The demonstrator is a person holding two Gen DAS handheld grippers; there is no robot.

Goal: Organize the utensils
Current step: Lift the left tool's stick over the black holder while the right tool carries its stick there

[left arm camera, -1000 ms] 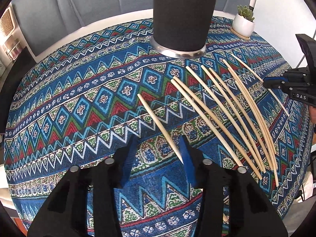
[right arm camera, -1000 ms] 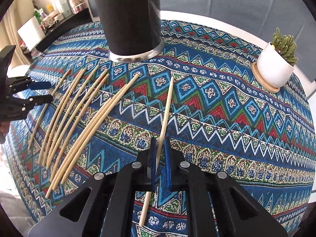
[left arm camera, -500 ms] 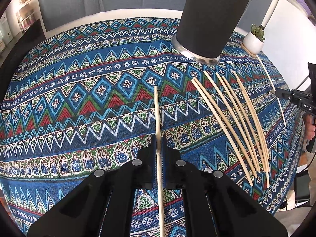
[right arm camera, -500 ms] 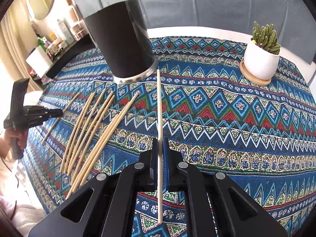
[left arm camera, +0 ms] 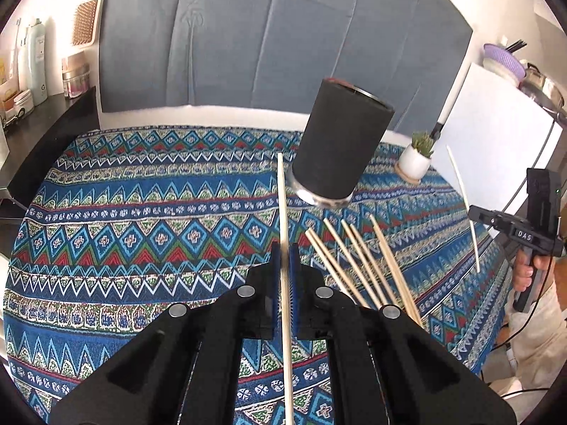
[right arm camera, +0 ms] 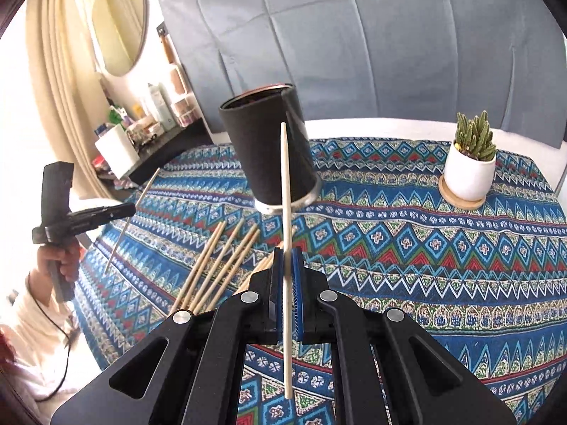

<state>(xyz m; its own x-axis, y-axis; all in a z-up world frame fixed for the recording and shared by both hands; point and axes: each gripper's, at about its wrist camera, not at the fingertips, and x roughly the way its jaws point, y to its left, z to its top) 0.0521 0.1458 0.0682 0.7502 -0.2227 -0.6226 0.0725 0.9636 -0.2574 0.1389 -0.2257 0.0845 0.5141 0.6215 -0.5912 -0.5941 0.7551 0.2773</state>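
Both grippers (left (left arm camera: pixel 284 265), right (right arm camera: pixel 287 272)) clamped, raised.

loose chopsticks (left arm camera: pixel 358 258) crowding cloth below black cup (left arm camera: pixel 340 148), plant (right arm camera: pixel 469 163) aside

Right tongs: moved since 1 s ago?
Yes. The right tongs, shut on a chopstick, have risen off the tablecloth: the black holder now shows its open rim, and the stick's tip crosses it.

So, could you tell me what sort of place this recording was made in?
Most likely a bedroom at home: a padded blue headboard behind a patterned cloth, a round mirror, and toiletry bottles on a side shelf.
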